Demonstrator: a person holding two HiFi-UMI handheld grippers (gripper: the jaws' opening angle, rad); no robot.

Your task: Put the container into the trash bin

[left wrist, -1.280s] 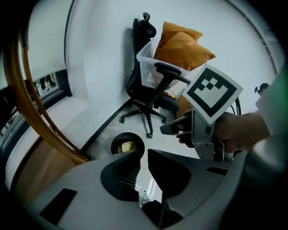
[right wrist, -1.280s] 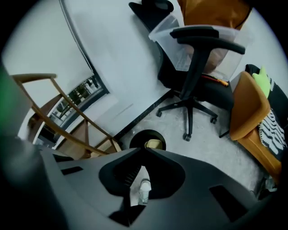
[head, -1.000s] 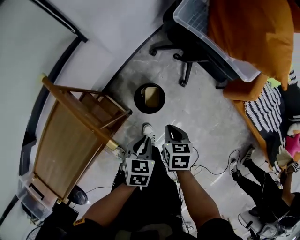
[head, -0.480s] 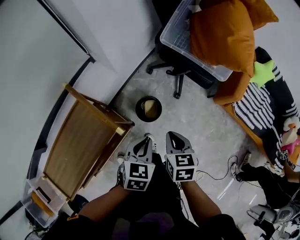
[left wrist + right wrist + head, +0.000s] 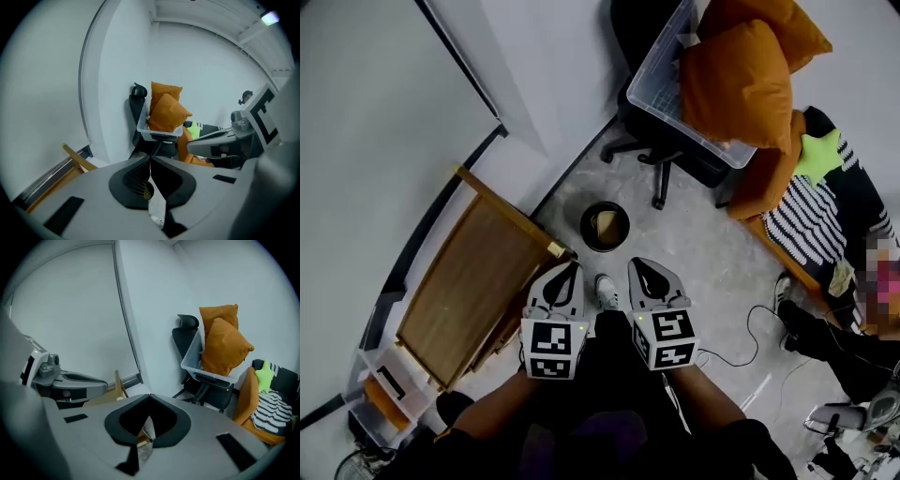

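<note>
Black and round, the trash bin (image 5: 584, 230) is seen on the grey floor (image 5: 698, 251), and the tan container (image 5: 607, 225) is seen lying inside it. Short of it, the left gripper (image 5: 570, 272) and the right gripper (image 5: 642, 270) are held side by side, each with its jaws pressed together on nothing.

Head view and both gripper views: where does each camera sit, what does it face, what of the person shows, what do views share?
Head view: on the head, facing steeply down at the floor and trash bin; forearms, left hand-held gripper and right hand-held gripper show.
Left gripper view: rides that hand-held gripper, facing along its shut jaws toward orange cushions; the right hand-held gripper at right.
Right gripper view: likewise; left hand-held gripper at left.
Shared: all show orange cushions.
</note>
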